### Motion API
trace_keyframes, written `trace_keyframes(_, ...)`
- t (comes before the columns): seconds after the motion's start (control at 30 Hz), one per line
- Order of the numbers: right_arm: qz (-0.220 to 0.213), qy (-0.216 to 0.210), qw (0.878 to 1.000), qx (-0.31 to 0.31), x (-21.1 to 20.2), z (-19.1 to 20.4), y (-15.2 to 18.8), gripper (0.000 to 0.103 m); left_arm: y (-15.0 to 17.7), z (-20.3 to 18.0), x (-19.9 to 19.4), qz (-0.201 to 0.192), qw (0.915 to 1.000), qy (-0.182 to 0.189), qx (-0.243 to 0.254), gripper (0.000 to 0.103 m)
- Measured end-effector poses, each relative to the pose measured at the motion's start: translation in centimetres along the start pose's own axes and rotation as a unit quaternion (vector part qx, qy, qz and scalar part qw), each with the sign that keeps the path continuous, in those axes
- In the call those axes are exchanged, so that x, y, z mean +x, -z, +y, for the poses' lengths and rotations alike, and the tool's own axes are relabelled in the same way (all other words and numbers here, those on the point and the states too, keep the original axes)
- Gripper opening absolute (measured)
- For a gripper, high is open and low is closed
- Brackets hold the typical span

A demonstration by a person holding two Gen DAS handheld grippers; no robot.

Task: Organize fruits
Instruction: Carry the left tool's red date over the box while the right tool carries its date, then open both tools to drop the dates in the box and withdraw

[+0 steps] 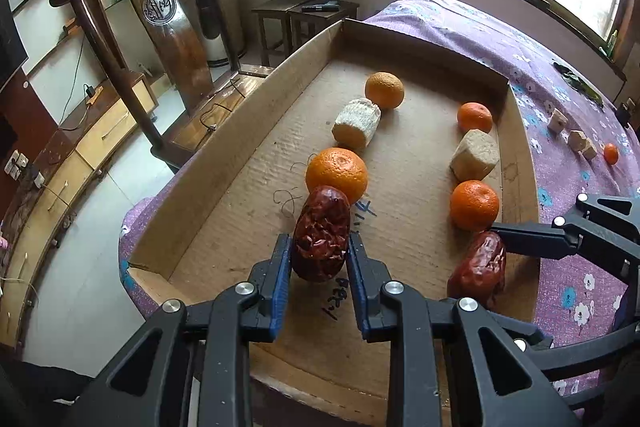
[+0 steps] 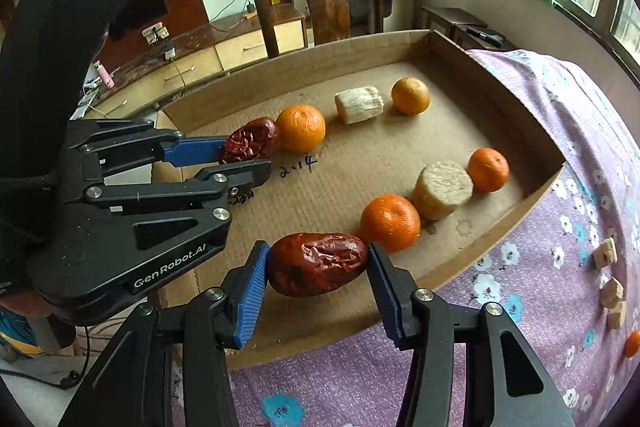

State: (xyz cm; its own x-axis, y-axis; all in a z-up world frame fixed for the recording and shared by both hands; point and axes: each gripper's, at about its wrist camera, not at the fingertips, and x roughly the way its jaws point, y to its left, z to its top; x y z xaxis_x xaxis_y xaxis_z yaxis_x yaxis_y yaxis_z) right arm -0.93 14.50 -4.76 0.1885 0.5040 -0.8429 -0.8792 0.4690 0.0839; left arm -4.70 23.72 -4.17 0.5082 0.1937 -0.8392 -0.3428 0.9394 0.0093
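A shallow cardboard tray [image 1: 256, 115] [image 2: 532, 187] lies on a purple flowered bedspread. Two rows run along it, each an orange, a pale sugarcane chunk, then another orange. My left gripper [image 1: 318, 247] is shut on a wrinkled red date [image 1: 321, 233], upright, just in front of the left row's near orange [image 1: 337, 173]. My right gripper [image 2: 318, 267] is shut on a second red date [image 2: 317, 263], held lengthwise, touching the right row's near orange [image 2: 390, 223]. The left gripper [image 2: 244, 157] and its date [image 2: 250, 139] also show in the right wrist view.
Loose on the bedspread right of the tray lie several small wooden cubes [image 2: 611, 293] and a small orange [image 1: 611, 153]. A wooden chair [image 1: 168, 19] and low cabinets stand beyond the tray's far left wall. The tray's middle strip [image 2: 352, 167] between the rows is bare cardboard.
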Motion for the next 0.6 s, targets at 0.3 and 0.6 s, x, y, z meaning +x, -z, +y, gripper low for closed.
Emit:
trace_keyframes(0.3,0.008,-0.009,1.0,-0.005,1.3,0.3,-0.3,0.056,-0.1,0.5,0.4,0.001,0.9998,-0.014,-0.016,0.029)
trace_keyframes(0.6,-0.029,-0.003,0.999,0.025,-2.6,-1.1,1.2,0.068,-0.4,0.9,-0.7,-0.02,0.9989,-0.028,-0.032,0.073)
